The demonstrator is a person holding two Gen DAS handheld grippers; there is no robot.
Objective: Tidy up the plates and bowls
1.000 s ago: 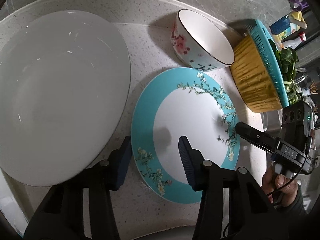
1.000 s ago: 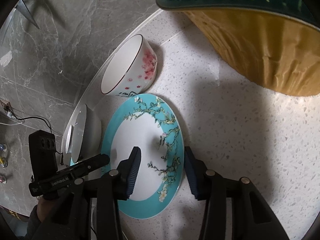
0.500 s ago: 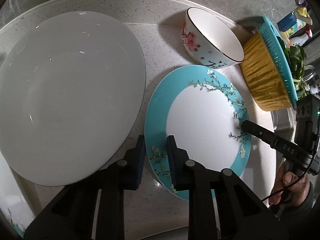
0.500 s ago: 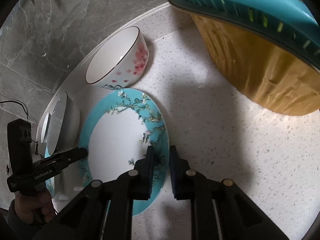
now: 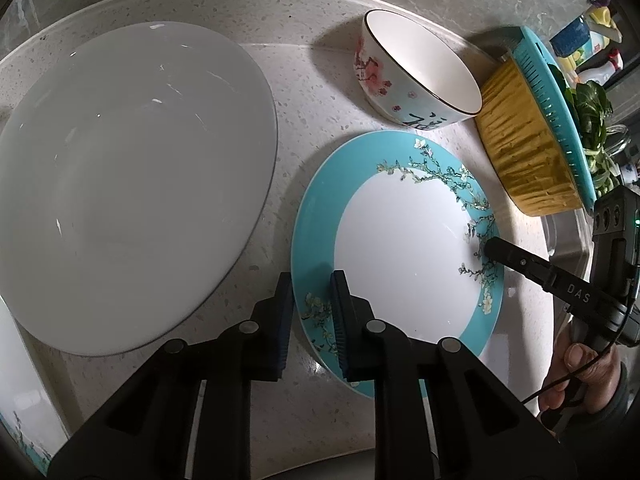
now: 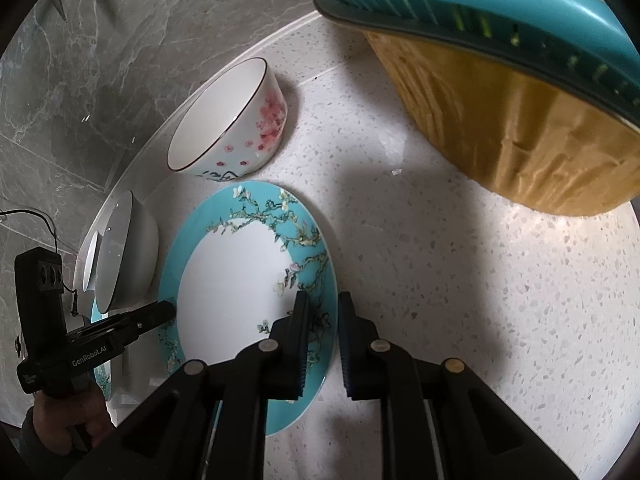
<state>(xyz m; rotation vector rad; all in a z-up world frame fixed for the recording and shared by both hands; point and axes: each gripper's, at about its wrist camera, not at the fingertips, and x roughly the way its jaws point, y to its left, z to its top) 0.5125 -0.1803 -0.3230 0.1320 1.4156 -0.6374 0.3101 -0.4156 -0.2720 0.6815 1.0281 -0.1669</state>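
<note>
- A turquoise-rimmed plate [image 5: 396, 236] with a blossom-branch pattern lies on a speckled white table [image 6: 460, 280], just in front of a floral bowl [image 5: 416, 72].
- The left gripper [image 5: 312, 312] straddles the plate's near-left rim; its fingers [image 5: 285, 320] are narrowly parted and closing, the rim between them.
- The right gripper [image 6: 323, 344] straddles the opposite rim; its fingers [image 6: 301, 344] stand close together with the patterned edge between them, clamped on it.
- Each gripper is held by a person's hand [image 5: 580, 380], seen at the frame edge.
- A large white plate [image 5: 124, 184] sits just left of the turquoise one.
- A yellow basin [image 5: 524, 148] holding a teal colander [image 5: 560, 92] stands to the right.
</note>
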